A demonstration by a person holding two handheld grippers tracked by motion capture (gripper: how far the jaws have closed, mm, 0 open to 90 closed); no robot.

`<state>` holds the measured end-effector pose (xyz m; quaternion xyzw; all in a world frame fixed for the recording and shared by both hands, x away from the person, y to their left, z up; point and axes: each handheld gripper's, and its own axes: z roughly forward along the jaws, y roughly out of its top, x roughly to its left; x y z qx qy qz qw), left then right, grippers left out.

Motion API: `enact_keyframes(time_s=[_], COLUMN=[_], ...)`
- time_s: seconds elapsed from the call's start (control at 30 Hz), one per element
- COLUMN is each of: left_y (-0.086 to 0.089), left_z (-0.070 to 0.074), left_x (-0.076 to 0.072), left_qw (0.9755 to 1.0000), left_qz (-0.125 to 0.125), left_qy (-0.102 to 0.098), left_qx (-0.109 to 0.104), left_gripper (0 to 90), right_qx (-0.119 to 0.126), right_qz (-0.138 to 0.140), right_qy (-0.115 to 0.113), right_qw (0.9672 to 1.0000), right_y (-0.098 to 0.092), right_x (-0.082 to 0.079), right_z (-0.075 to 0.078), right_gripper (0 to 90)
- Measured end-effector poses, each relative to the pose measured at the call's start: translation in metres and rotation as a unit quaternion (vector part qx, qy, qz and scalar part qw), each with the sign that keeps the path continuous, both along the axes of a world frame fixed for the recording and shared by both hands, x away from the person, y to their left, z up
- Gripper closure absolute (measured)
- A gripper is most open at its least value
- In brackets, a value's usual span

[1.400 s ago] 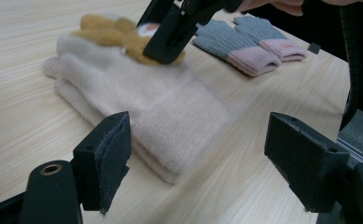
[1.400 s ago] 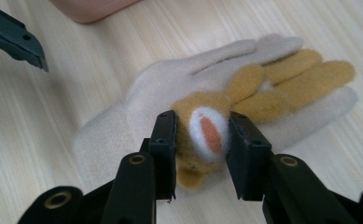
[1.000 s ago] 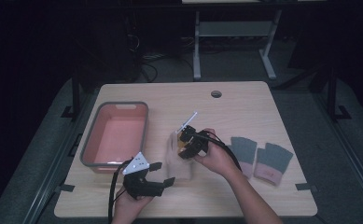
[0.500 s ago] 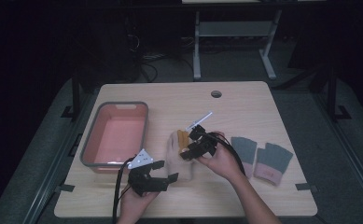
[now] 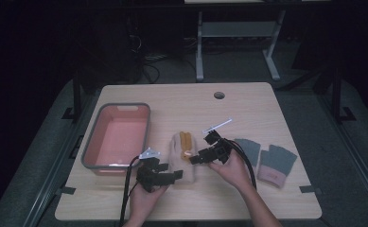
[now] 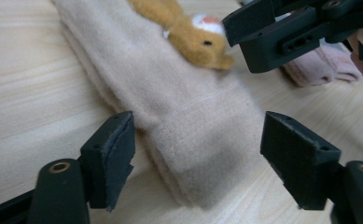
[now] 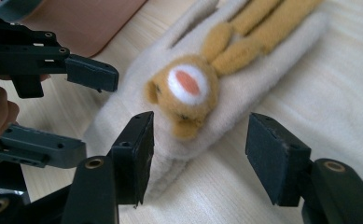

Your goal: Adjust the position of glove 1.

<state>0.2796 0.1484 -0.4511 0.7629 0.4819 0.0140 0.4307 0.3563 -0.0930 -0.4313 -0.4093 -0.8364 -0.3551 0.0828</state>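
A beige mitten with an orange animal face sewn on lies flat on the wooden table. My left gripper is open, one jaw on each side of the mitten's cuff end, and neither pad presses on it. Its jaws have just been closing a little. My right gripper is open too, hovering over the animal face with the mitten between its jaws. Those jaws have just been opening. In the high view the left gripper and right gripper face each other across the mitten.
A pink basin with a grey rim stands left of the mitten. Two grey gloves with pink cuffs lie to the right. A white strip rests behind the mitten, and a round cable hole is near the far edge.
The right gripper has let go of the mitten, which now lies flat, and has drawn back to the right. The left gripper has slid right to the cuff.
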Motion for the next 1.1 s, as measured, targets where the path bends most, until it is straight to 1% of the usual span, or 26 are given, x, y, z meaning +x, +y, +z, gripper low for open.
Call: enact_keyframes(time_s=[0.03, 0.07, 0.13, 0.23, 0.27, 0.3, 0.33, 0.37, 0.4, 0.43, 0.5, 0.53, 0.57, 0.6, 0.63, 0.67, 0.7, 0.73, 0.77, 0.83, 0.87, 0.97, 1.0, 1.1], left_y=[0.000, -0.001, -0.002, -0.001, -0.001, -0.001, -0.001, -0.001, -0.001, -0.001, 0.000, 0.001, 0.001, 0.001, 0.001, 0.001, 0.001, 0.001, 0.001, 0.001, 0.001, 0.001, 0.000, -0.001], left_z=[0.000, -0.002, -0.003, -0.004, -0.005, -0.005, -0.006, -0.006, -0.007, -0.007, -0.009, -0.010, -0.011, -0.012, -0.012, -0.013, -0.014, -0.014, -0.014, -0.014, -0.014, -0.014, -0.014, -0.014], left_x=[0.000, 0.002, 0.002, 0.004, 0.005, 0.005, 0.006, 0.006, 0.007, 0.007, 0.008, 0.008, 0.008, 0.009, 0.009, 0.009, 0.009, 0.010, 0.010, 0.010, 0.011, 0.011, 0.011, 0.012], left_qw=[1.0000, 1.0000, 1.0000, 0.9999, 0.9998, 0.9998, 0.9997, 0.9997, 0.9997, 0.9997, 0.9995, 0.9993, 0.9991, 0.9988, 0.9988, 0.9984, 0.9984, 0.9983, 0.9983, 0.9981, 0.9980, 0.9980, 0.9980, 0.9978], left_qz=[0.000, 0.001, 0.006, 0.007, 0.008, 0.008, 0.010, 0.010, 0.007, 0.007, 0.005, 0.004, 0.004, 0.003, 0.003, 0.001, 0.000, 0.000, 0.000, -0.004, -0.005, -0.009, -0.011, -0.012], left_qy=[0.000, 0.001, 0.004, 0.010, 0.016, 0.016, 0.021, 0.021, 0.023, 0.023, 0.032, 0.037, 0.042, 0.048, 0.048, 0.055, 0.055, 0.057, 0.057, 0.059, 0.060, 0.061, 0.060, 0.063], left_qx=[0.000, 0.008, 0.006, 0.006, 0.005, 0.005, 0.003, 0.003, 0.002, 0.002, 0.001, -0.002, -0.006, -0.008, -0.008, -0.012, -0.013, -0.015, -0.015, -0.016, -0.017, -0.017, -0.017, -0.016], left_gripper=[27.8, 28.2, 29.3, 30.6, 31.8, 32.2, 32.6, 33.3, 33.6, 33.9, 34.2, 35.0, 35.0, 35.4, 35.3, 36.1, 36.1, 36.5, 37.3, 38.2, 38.7, 40.4, 41.5, 42.7], right_qx=[0.000, 0.005, 0.009, 0.010, 0.009, 0.009, 0.007, 0.007, 0.010, 0.010, 0.010, 0.017, 0.017, 0.021, 0.021, 0.028, 0.028, 0.038, 0.038, 0.044, 0.051, 0.053, 0.051, 0.051], right_qz=[0.000, -0.002, -0.005, -0.004, -0.003, -0.003, -0.005, -0.005, -0.009, -0.009, -0.011, -0.020, -0.020, -0.024, -0.024, -0.034, -0.034, -0.041, -0.041, -0.052, -0.054, -0.059, -0.062, -0.067], right_qy=[0.000, 0.008, 0.010, 0.014, 0.016, 0.016, 0.021, 0.021, 0.030, 0.030, 0.034, 0.040, 0.040, 0.049, 0.049, 0.053, 0.053, 0.057, 0.057, 0.067, 0.072, 0.070, 0.076, 0.077], right_qw=[1.0000, 1.0000, 0.9999, 0.9998, 0.9998, 0.9998, 0.9997, 0.9997, 0.9995, 0.9995, 0.9993, 0.9988, 0.9988, 0.9983, 0.9983, 0.9976, 0.9976, 0.9968, 0.9968, 0.9955, 0.9947, 0.9944, 0.9939, 0.9935], right_y=[0.000, 0.000, 0.002, 0.004, 0.007, 0.007, 0.009, 0.009, 0.010, 0.010, 0.010, 0.010, 0.010, 0.009, 0.009, 0.008, 0.008, 0.007, 0.007, 0.006, 0.005, 0.006, 0.007, 0.009], right_x=[0.000, 0.000, 0.000, 0.000, 0.000, 0.000, 0.000, 0.000, -0.001, -0.001, -0.002, -0.003, -0.003, -0.004, -0.004, -0.004, -0.004, -0.005, -0.005, -0.007, -0.007, -0.008, -0.009, -0.010], right_z=[0.000, -0.004, -0.005, -0.007, -0.008, -0.008, -0.010, -0.010, -0.011, -0.011, -0.013, -0.016, -0.016, -0.019, -0.019, -0.024, -0.024, -0.027, -0.027, -0.032, -0.033, -0.034, -0.033, -0.034], right_gripper=[41.1, 40.4, 40.4, 40.5, 40.7, 40.7, 40.8, 40.8, 40.9, 40.9, 41.3, 41.6, 41.6, 41.7, 41.7, 41.8, 41.8, 42.5, 42.5, 44.5, 45.1, 46.9, 50.2, 52.8])
